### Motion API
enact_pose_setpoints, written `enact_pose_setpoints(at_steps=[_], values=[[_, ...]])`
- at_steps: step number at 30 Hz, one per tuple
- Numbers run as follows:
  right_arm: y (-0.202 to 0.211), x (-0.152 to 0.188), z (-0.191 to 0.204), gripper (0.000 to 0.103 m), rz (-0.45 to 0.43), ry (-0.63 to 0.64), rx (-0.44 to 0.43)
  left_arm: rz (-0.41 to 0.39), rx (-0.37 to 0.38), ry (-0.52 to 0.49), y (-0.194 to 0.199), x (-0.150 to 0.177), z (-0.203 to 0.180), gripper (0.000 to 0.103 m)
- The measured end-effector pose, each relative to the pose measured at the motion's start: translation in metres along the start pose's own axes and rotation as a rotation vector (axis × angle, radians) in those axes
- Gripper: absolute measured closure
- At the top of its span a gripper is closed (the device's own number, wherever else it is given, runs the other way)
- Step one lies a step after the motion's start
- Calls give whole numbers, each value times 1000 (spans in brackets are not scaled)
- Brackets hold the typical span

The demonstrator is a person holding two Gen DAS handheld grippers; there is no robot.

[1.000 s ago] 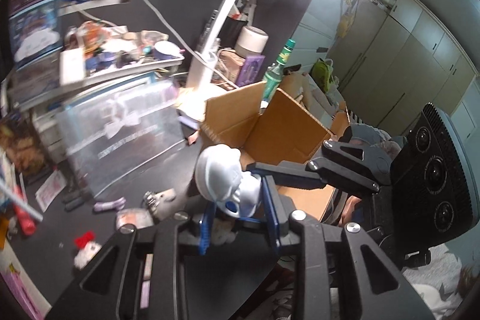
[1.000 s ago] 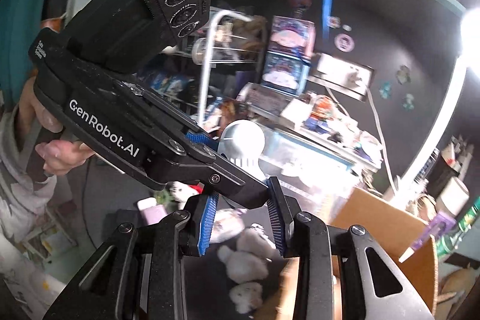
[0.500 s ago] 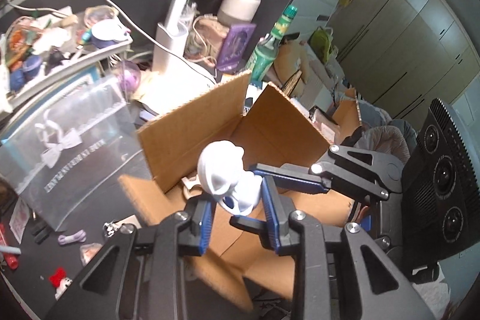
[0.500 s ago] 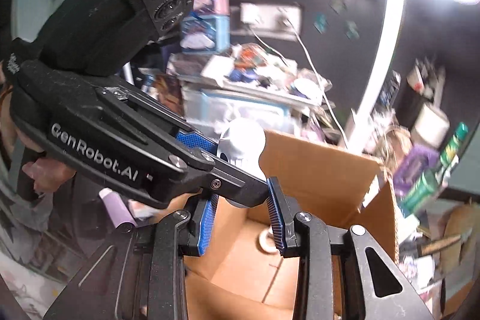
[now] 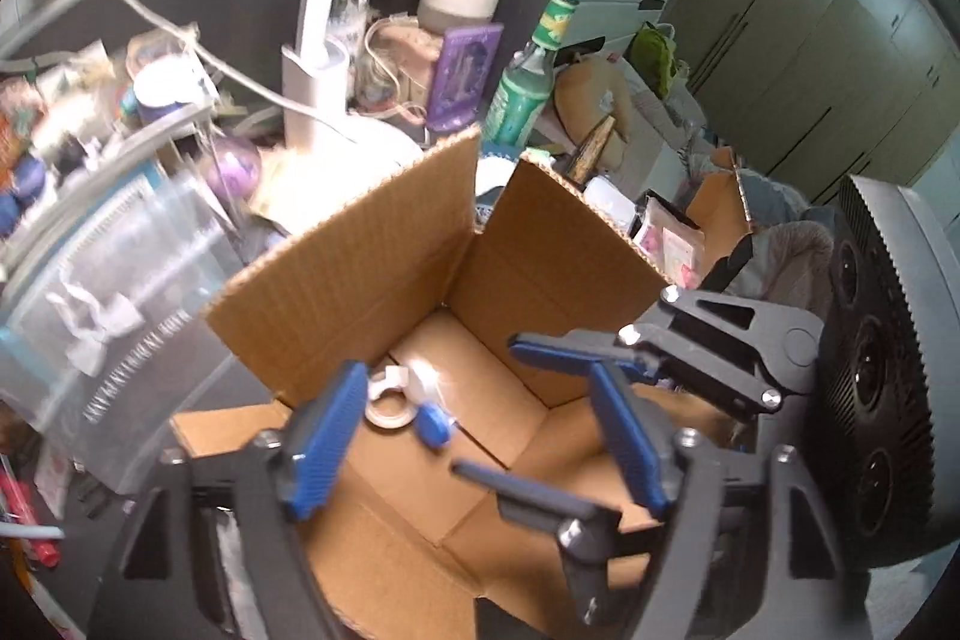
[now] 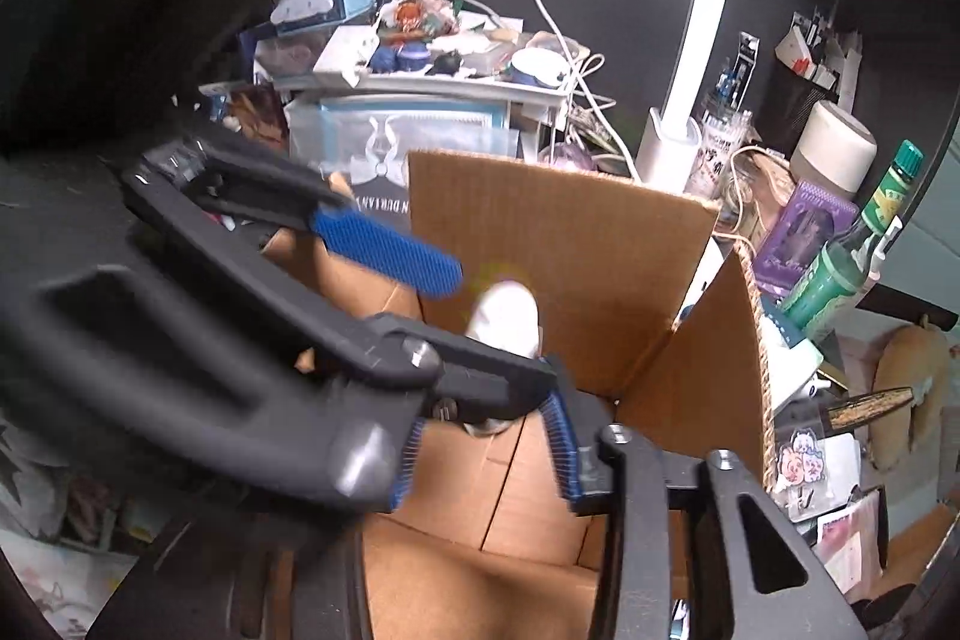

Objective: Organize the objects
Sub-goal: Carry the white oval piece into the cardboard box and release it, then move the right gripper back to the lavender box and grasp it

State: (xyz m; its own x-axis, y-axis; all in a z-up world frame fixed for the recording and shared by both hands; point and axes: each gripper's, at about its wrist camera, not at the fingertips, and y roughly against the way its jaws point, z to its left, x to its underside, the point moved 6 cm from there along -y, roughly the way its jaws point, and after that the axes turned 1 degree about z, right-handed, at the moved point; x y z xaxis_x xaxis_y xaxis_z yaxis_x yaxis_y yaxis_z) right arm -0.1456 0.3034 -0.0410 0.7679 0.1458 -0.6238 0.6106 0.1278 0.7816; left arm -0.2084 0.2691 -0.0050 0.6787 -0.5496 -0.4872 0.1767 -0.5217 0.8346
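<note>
I see the open cardboard box (image 5: pixel 360 280) filling most of both views, flaps up, set among clutter on the dark surface (image 6: pixel 54 220). Behind it stand a clear plastic storage bin (image 5: pixel 108 328), a white lamp post (image 5: pixel 318 40) and a green bottle (image 5: pixel 528 82). Both tools sit above the box mouth, angled down into it. My left tool (image 5: pixel 480 436) is opening, nothing between its blue pads; in the right wrist view it crosses in front. My right tool (image 6: pixel 486 436) is also opening, pads clear of any object. The white figure (image 6: pixel 504 322) is blurred inside the box, below the tools, free of both. On the box floor lie a white ring-shaped piece (image 5: pixel 390 400) and a small blue piece (image 5: pixel 435 427) just beside it.
</note>
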Motion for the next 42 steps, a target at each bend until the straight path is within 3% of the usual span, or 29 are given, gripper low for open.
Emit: enact_pose_setpoints(at_steps=[1,3,13,18,24,28,36,42], values=[[1,1,1,50,-3,5,1,-9,-18,-11,4,1,-1,23],[5,1,3,45,-17,10,4,-22,-23,-21,10,1,-3,20],[18,2,8,44,-54,32,30,-79,-51,-32,40,8,-4,17],[23,4,8,44,-74,17,32,-127,-88,-57,65,18,-1,11],[33,1,24,36,-121,35,16,-198,-133,-54,103,42,17,7],[44,-3,52,32,-173,91,-68,-252,-155,-33,129,62,34,1],[53,-6,130,32,-257,224,-270,-373,-266,45,167,120,71,1],[36,5,183,31,-242,308,-405,-426,-337,136,174,168,98,1]])
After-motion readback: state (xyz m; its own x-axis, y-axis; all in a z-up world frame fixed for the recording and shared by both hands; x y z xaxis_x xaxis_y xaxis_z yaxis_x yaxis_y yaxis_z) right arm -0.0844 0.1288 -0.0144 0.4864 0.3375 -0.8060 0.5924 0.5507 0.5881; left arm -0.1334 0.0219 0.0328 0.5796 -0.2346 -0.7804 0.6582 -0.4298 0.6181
